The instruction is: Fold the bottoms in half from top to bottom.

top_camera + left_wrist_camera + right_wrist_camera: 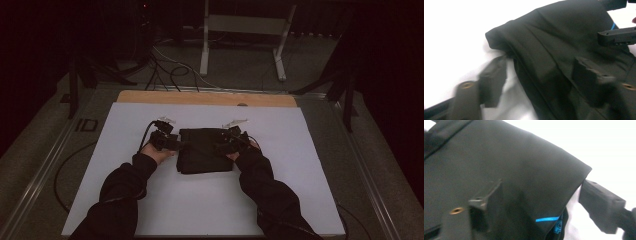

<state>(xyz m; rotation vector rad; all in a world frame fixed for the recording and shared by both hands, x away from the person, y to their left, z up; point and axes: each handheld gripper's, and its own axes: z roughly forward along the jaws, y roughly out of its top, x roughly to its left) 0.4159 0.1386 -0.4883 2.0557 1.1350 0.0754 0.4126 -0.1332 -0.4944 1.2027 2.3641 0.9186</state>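
Black folded cloth [205, 150], one piece, lying on white worktop [300, 165]; left gripper [544, 80] and right gripper [549, 202], two, both spread wide, straddling opposite cloth edges.

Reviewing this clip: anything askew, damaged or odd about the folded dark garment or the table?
Nothing stands out. The folded black garment lies as a fairly neat rectangle on the white table, with the left gripper and right gripper open astride its side edges.

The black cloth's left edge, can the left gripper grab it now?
Probably yes. The left gripper has its jaws open on either side of the folded black cloth edge, one over the white sheet and one over the fabric, with nothing between them.
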